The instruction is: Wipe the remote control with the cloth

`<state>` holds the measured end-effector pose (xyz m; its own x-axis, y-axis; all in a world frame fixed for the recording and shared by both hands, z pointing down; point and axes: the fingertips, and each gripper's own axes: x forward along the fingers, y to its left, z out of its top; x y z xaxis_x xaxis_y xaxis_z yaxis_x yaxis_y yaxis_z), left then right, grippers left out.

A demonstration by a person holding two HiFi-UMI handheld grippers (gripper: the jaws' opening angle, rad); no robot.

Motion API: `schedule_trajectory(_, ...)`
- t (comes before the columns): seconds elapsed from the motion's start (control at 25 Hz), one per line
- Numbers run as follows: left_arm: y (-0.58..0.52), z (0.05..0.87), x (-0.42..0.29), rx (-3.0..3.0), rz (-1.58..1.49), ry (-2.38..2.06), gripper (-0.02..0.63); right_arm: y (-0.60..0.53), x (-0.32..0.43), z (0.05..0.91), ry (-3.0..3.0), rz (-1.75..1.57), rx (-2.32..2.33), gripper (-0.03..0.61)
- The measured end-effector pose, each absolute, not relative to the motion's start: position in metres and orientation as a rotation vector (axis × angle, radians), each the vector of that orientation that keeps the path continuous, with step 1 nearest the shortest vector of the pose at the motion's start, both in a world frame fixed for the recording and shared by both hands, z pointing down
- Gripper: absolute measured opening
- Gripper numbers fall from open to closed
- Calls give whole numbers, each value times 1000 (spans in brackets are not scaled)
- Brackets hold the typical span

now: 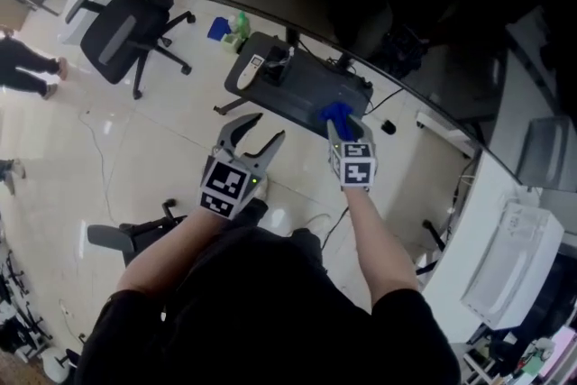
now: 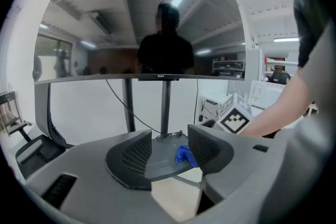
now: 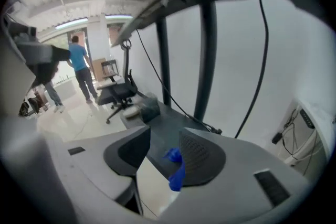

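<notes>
My left gripper (image 1: pixel 268 127) sits just left of centre and points toward 1 o'clock, its jaws spread wide with nothing between the pads. My right gripper (image 1: pixel 339 123) is at its 3 o'clock, aimed toward 11 o'clock and tipped downward. Its jaws stand apart too, with the blue cloth (image 3: pixel 177 174) draped against one pad, unpinched. My left forearm (image 1: pixel 171 243) and right forearm (image 1: pixel 374 234) are bare and angle inward.

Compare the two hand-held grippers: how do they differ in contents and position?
The left hand-held gripper has nothing between its jaws; the right hand-held gripper has the blue cloth against one jaw. The left hangs over the floor, short of the small dark table; the right is at that table's near edge. Both stand open and carry a marker cube.
</notes>
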<state>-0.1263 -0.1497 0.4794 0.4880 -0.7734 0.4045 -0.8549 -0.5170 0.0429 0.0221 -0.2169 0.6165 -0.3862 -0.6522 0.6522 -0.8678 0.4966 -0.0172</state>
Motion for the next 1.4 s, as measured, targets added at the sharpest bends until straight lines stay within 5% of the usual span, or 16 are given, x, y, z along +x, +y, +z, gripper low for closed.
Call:
schedule_trajectory(0.4,-123,435,-92,2641,469,-1372,6,-131,-37,461,-2472,367,1186,37)
schedule_trajectory(1.4,-98,424,-88,2674,492,-1387,3,-88,-55,435,-2537,276,1105,9)
